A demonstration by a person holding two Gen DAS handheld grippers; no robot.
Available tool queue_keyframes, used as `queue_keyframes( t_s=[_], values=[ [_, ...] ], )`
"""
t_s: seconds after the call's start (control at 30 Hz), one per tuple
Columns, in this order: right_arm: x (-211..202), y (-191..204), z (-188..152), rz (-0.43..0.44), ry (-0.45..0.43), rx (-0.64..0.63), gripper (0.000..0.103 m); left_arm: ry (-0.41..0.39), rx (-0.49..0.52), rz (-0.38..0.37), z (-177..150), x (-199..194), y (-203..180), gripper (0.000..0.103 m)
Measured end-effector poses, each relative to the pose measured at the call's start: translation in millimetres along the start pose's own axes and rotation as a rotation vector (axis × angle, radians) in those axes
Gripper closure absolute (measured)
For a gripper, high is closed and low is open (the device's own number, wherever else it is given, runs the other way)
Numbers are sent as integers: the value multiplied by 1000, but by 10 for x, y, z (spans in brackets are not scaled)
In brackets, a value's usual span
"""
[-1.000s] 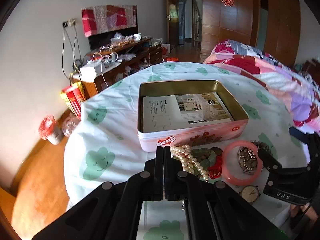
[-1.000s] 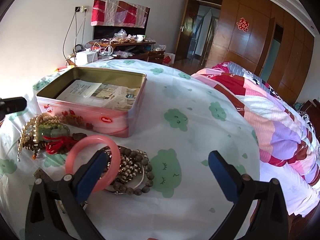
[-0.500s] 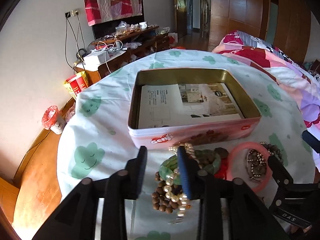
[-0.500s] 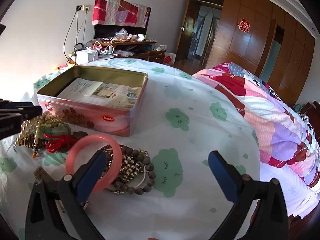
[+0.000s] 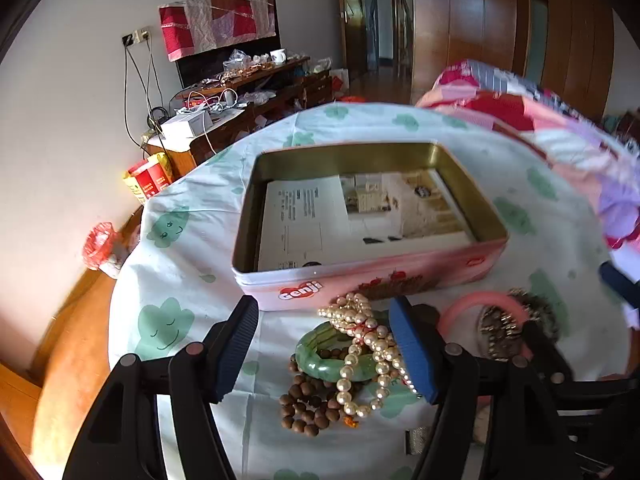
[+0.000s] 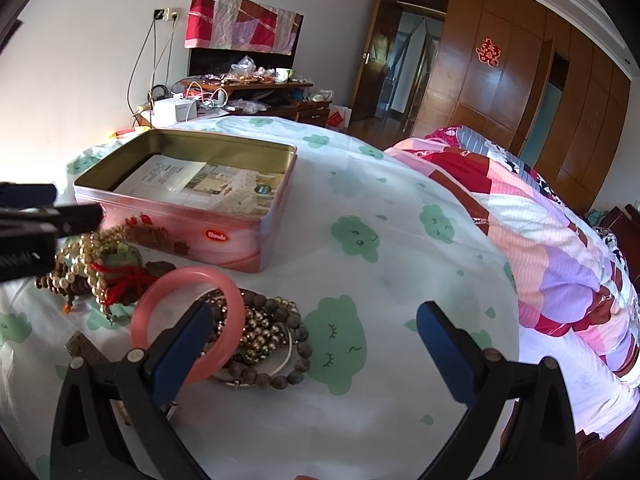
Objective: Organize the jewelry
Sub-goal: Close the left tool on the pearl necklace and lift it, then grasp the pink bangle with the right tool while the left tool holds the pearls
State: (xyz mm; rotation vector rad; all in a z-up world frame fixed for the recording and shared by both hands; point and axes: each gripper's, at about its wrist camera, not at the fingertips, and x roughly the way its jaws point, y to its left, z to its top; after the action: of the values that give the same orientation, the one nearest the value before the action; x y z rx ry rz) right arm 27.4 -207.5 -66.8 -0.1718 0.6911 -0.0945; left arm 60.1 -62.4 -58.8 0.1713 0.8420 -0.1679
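Observation:
An open pink tin (image 5: 400, 276) (image 6: 224, 236) lined with a paper leaflet stands on the cloud-print cloth. In front of it lies a jewelry pile: a pearl necklace (image 5: 362, 344), a green jade bangle (image 5: 320, 356), brown wooden beads (image 5: 300, 408), a pink bangle (image 5: 480, 304) (image 6: 232, 308), and dark bead bracelets (image 6: 272, 340). My left gripper (image 5: 324, 344) is open, its jaws straddling the pearls and the jade bangle. My right gripper (image 6: 316, 344) is open and empty, with its left finger over the pink bangle.
A quilted bedspread (image 6: 540, 248) lies to the right. A cluttered TV cabinet (image 5: 240, 96) stands against the far wall. The table edge drops to wooden floor (image 5: 68, 344) on the left. A watch strap end (image 5: 416, 440) lies near the left gripper.
My left gripper went from shut to wide open and moved forward over the pearls and jade bangle. The right gripper barely moved.

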Motion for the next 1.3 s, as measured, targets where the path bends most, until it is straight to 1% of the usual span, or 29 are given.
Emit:
queue_keyframes(
  t_s=[0.1, 0.13, 0.17, 0.2, 0.23, 0.27, 0.3, 0.33, 0.4, 0.5, 0.6, 0.67, 0.77, 0.8, 0.87, 0.93, 1.0, 1.03, 1.1, 1.17, 1.2, 1.23, 1.27, 1.3],
  values=[
    [1, 1, 0, 3, 1, -1, 0, 11, 6, -7, -29, 66, -9, 35],
    [0, 3, 0, 3, 1, -2, 0, 9, -4, -19, -37, 65, 14, 35],
    [-2, 0, -2, 4, 1, -3, 0, 12, -13, -35, -47, 63, 42, 37],
    [-4, 1, -2, 5, 0, -4, 0, 12, -20, -51, -62, 59, 60, 49],
    [-5, -1, -4, 7, -1, -5, 0, 16, -25, -74, -77, 57, 76, 58],
    [-3, 0, -2, 8, 0, -5, 0, 24, -24, -93, -96, 57, 86, 74],
    [-3, -1, -2, 9, 0, -6, 0, 21, -13, -85, -115, 45, 82, 78],
    [-4, -2, -2, 12, 0, -6, 0, 12, -3, -84, -134, 27, 83, 80],
    [-5, -5, -2, 16, -1, -5, 0, -2, 4, -93, -166, -18, 108, 89],
    [-8, -3, 3, 25, -4, -9, 0, -24, 1, -102, -184, -103, 154, 90],
    [-5, 10, 8, 37, -5, -19, 12, -50, -12, -114, -186, -205, 223, 90],
    [23, 8, 16, 53, 11, -22, 25, -78, -13, -107, -168, -290, 257, 90],
    [33, 10, 36, 85, 23, -16, 34, -93, -21, -120, -147, -353, 298, 90],
    [27, 27, 45, 85, 20, -24, 35, -97, -21, -116, -146, -362, 304, 90],
    [18, 74, 63, 94, 18, -44, 43, -103, -13, -100, -155, -367, 305, 90],
    [25, 130, 74, 111, 22, -61, 48, -105, -14, -97, -165, -366, 314, 90],
    [30, 195, 79, 116, 22, -85, 48, -112, 13, -53, -173, -355, 290, 90],
    [44, 234, 80, 116, 26, -104, 50, -113, 17, -44, -181, -345, 291, 90],
    [89, 289, 84, 117, 43, -131, 57, -108, 21, -39, -195, -316, 301, 90],
    [151, 338, 71, 103, 65, -153, 69, -96, 15, -43, -208, -282, 320, 90],
    [154, 342, 66, 105, 65, -153, 70, -92, 14, -44, -214, -269, 327, 90],
    [153, 354, 65, 103, 66, -159, 75, -88, 14, -45, -218, -260, 332, 90],
    [158, 371, 58, 100, 70, -169, 87, -86, 12, -46, -220, -252, 338, 90],
    [159, 377, 52, 99, 71, -174, 89, -87, 12, -45, -223, -249, 341, 90]
  ],
)
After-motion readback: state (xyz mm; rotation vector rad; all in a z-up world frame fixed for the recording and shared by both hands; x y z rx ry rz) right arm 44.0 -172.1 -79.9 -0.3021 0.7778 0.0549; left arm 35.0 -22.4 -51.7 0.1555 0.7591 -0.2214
